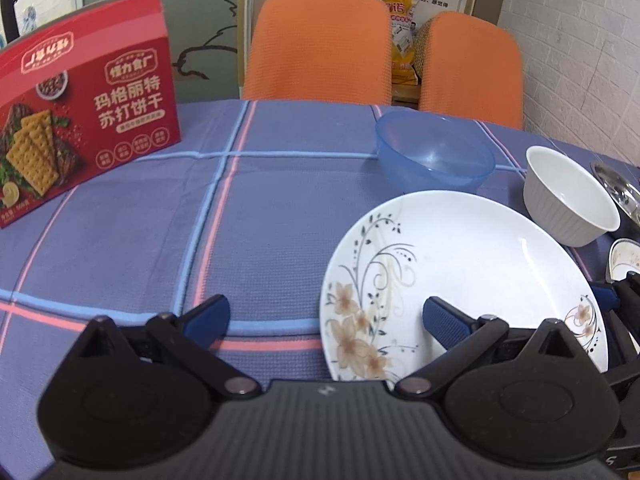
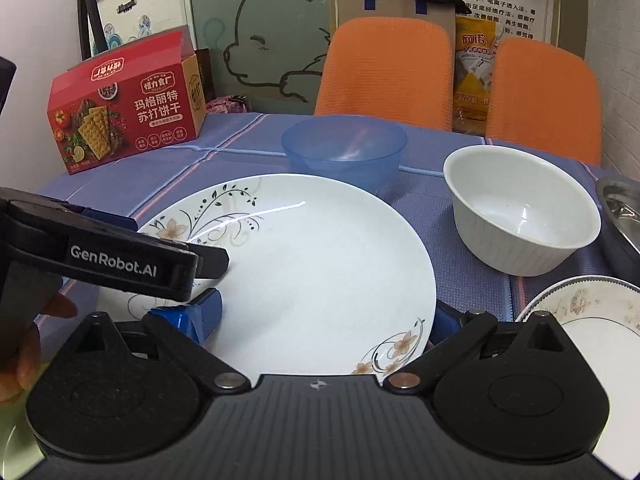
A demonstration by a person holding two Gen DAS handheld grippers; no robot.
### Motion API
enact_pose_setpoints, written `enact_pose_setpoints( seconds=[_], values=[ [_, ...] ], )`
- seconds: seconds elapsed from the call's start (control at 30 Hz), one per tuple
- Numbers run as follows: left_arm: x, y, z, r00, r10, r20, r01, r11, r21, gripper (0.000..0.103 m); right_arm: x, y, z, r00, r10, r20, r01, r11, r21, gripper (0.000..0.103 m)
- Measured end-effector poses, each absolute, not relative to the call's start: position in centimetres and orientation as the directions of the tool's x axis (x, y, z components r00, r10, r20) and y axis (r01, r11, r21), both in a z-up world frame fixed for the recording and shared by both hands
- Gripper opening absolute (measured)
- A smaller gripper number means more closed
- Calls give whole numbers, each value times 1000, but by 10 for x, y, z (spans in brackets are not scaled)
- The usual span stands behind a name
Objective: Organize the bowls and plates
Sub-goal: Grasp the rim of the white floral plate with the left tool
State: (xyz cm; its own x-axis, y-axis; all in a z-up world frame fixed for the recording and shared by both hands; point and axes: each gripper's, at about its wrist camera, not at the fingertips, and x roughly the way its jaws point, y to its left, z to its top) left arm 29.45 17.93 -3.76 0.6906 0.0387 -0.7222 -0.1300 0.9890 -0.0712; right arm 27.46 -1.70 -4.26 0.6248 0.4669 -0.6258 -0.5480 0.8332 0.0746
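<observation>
Both hand-held grippers are spread wide, nothing grasped: left hand-held gripper (image 1: 326, 320), right hand-held gripper (image 2: 326, 318) straddling floral plate (image 2: 320, 264). White bowl (image 2: 520, 212) at 2 o'clock.

The large plate (image 2: 320, 264) lies on the bench (image 1: 160, 220), nearest the cameras. Behind it stands the plastic bowl (image 2: 344, 148); to its right the ribbed bowl (image 2: 520, 212), with a smaller plate (image 2: 592, 320) in front of that bowl. The cracker box (image 1: 84, 112) stands far left, and two chairs (image 1: 320, 44) sit behind the bench.
</observation>
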Motion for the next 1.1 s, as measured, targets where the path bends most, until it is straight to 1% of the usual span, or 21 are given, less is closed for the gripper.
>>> enact_pose_setpoints(
  seconds=[0.1, 0.5, 0.7, 0.77, 0.87, 0.9, 1.1],
  values=[
    [295, 178, -38, 687, 41, -726, -121, 991, -59, 103, 272, -21, -44, 624, 490, -609, -574, 816, 68, 89],
    [296, 174, -38, 683, 43, -729, -122, 991, -56, 103, 272, -18, -44, 627, 483, -611, -566, 821, 69, 91],
    [294, 165, -39, 694, 10, -720, -70, 996, -53, 101, 269, -20, -44, 614, 502, -610, -590, 804, 68, 91],
    [293, 163, -39, 701, -4, -713, -51, 997, -57, 99, 269, -20, -44, 615, 501, -609, -590, 805, 67, 91],
    [293, 158, -37, 702, -37, -711, -20, 997, -71, 89, 269, -18, -44, 625, 490, -608, -576, 815, 65, 91],
    [293, 155, -35, 702, -57, -710, -3, 997, -82, 79, 269, -17, -44, 630, 483, -609, -567, 821, 65, 90],
    [297, 151, -30, 678, -56, -733, -37, 993, -110, 72, 271, -16, -39, 629, 462, -625, -528, 844, 94, 89]
  ],
)
